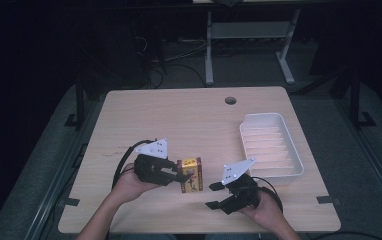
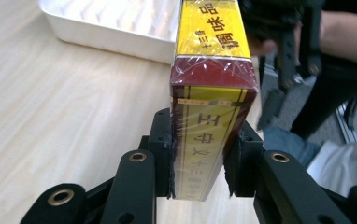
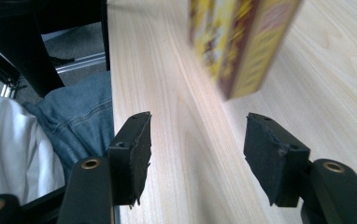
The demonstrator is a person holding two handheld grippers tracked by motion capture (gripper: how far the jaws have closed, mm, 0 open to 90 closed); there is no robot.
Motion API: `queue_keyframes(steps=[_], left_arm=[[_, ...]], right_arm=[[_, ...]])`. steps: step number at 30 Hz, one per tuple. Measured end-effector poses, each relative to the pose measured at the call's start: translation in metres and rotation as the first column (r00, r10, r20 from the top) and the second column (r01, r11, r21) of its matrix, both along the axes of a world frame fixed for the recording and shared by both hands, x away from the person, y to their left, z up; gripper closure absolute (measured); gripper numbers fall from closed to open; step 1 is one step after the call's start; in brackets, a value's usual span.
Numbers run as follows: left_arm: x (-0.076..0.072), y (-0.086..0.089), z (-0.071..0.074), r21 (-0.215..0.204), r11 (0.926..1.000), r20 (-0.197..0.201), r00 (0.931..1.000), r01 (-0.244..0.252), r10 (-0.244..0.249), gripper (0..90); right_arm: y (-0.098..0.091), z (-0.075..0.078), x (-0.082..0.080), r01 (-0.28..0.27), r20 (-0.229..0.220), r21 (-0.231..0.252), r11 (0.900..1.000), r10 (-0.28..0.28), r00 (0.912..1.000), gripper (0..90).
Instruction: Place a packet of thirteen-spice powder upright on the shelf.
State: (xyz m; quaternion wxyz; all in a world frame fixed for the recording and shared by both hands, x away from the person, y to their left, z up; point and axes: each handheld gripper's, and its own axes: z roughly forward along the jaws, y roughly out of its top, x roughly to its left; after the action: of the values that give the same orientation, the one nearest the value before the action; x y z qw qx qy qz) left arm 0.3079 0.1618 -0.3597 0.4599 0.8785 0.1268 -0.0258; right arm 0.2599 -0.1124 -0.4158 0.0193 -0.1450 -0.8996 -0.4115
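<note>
From above, the left tongs [image 1: 179, 176] are clamping the box [image 1: 191, 175] over the tabletop [image 1: 179, 115], right tongs [image 1: 213, 195] gaping beside. Left view: pads [image 2: 166, 154] are squeezing it. Right view: jaws are standing apart, box [image 3: 242, 42] ahead.

box [image 2: 212, 70]: glossy film wrap | table [image 1: 179, 120]: matt wood | tray [image 1: 295, 150]: probably plastic
</note>
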Motion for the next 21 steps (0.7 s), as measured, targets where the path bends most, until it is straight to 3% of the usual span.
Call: queue_keyframes(steps=[4, 14, 21], left_arm=[[0.008, -0.006, 0.005, 0.014, 0.9995, 0.018, 0.9995, -0.027, 0.027, 67.8], [0.028, -0.029, 0.009, 0.038, 0.9985, 0.044, 0.9984, -0.038, 0.036, 67.8], [0.040, -0.043, 0.011, 0.025, 0.9983, 0.054, 0.9972, -0.053, 0.052, 67.7]], right_arm=[[0.001, -0.001, -0.002, -0.019, 0.000, -0.013, 0.9997, 0.019, 0.9998, 39.1], [-0.002, 0.000, -0.002, -0.045, 0.000, -0.022, 0.9988, 0.045, 0.9990, 37.5], [-0.001, -0.002, -0.002, -0.060, -0.003, -0.034, 0.9976, 0.059, 0.9982, 35.7]])
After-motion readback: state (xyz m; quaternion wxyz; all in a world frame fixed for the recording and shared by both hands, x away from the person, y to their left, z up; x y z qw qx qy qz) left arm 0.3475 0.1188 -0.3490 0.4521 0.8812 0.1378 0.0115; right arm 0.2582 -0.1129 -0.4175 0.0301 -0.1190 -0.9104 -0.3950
